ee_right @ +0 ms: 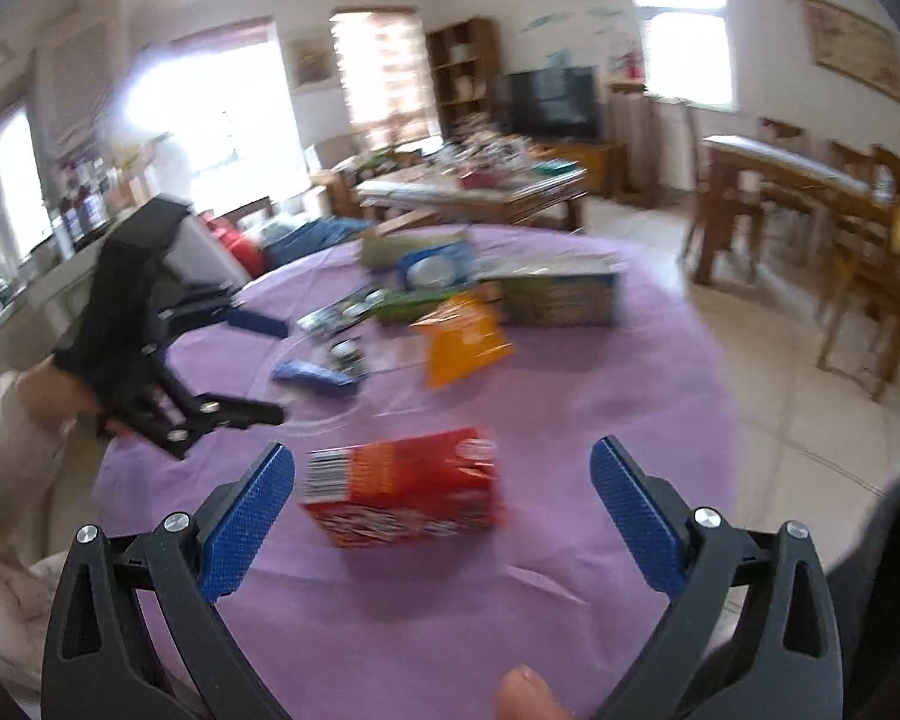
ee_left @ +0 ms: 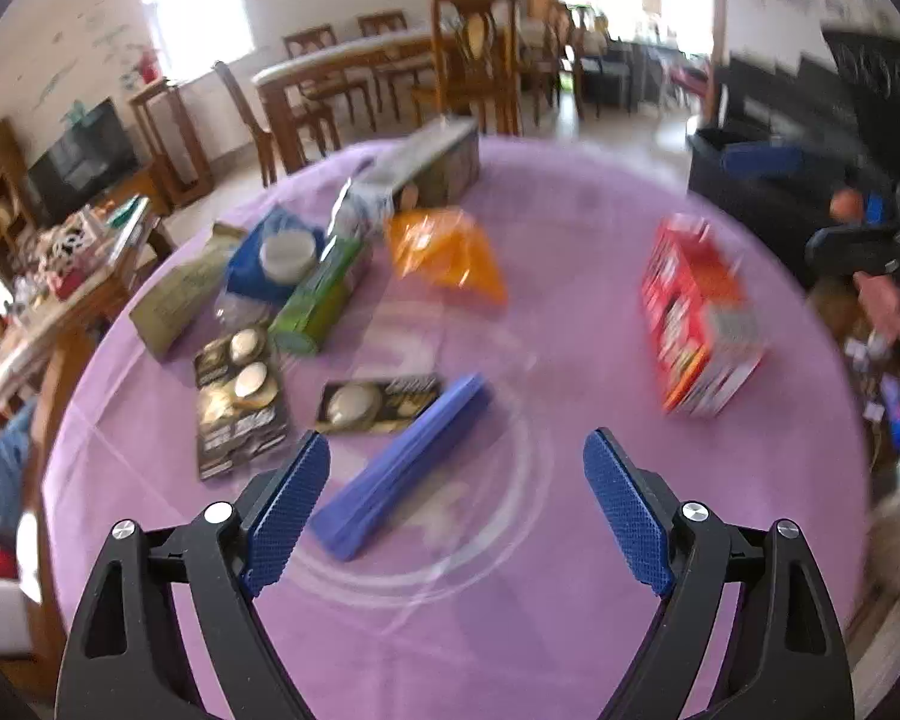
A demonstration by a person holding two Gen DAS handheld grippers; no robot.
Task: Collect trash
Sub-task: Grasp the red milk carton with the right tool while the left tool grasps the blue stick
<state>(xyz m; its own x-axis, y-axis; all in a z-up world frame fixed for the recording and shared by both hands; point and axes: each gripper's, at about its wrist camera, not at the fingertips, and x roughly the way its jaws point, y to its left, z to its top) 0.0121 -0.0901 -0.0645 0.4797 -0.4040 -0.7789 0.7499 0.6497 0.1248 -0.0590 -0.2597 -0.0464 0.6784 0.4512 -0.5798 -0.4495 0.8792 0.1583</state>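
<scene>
Approach step, judging by the spread; left gripper [ee_left: 456,456] agape over blue packet [ee_left: 402,468], right gripper [ee_right: 444,468] agape around red box [ee_right: 402,486] on purple table [ee_left: 570,600], nothing pinched; next, probably: lower, close squarely.

A matt purple cloth [ee_left: 570,540] covered the round table. The red box [ee_left: 699,318] looked like printed cardboard, the orange bag [ee_left: 450,252] like glossy, crinkled plastic film. The left gripper [ee_left: 456,480] had matt black plastic arms, rough-textured blue pads [ee_left: 288,510] and shiny metal screws.
</scene>
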